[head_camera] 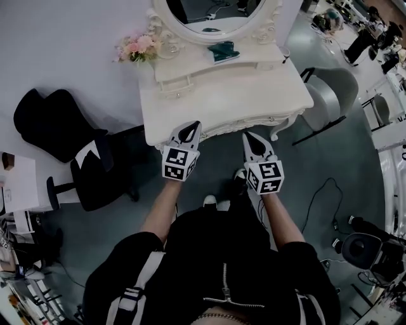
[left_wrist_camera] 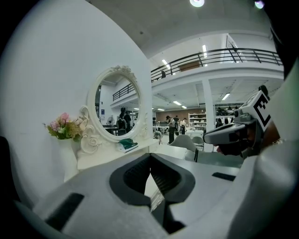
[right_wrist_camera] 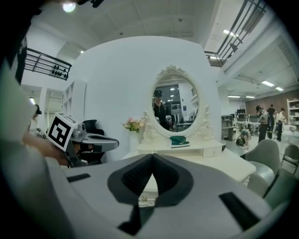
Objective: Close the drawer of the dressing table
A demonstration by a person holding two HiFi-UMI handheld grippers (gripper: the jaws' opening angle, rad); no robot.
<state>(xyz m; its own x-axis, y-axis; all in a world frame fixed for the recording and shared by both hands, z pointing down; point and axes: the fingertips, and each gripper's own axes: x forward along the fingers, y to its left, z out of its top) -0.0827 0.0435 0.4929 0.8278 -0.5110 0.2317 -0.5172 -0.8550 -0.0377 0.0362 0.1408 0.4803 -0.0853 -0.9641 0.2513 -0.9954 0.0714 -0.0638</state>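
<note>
The white dressing table (head_camera: 222,101) stands against the wall ahead of me, with an oval mirror (head_camera: 212,16) on top. Its carved front edge (head_camera: 222,131) runs between my two grippers. In the right gripper view, a drawer front with a small knob (right_wrist_camera: 144,198) shows just beyond the jaws. I cannot tell how far it stands out. My left gripper (head_camera: 189,130) and my right gripper (head_camera: 254,141) are side by side just short of the front edge. Both are shut with nothing in them. The left gripper (left_wrist_camera: 150,158) faces the tabletop, and the right gripper (right_wrist_camera: 152,158) faces the drawer front.
Pink flowers (head_camera: 138,47) and a green item (head_camera: 223,51) sit on the table's raised shelf, which has small drawers (head_camera: 176,84). A black office chair (head_camera: 89,171) stands at the left and a grey chair (head_camera: 330,95) at the right. Cables (head_camera: 317,203) cross the floor.
</note>
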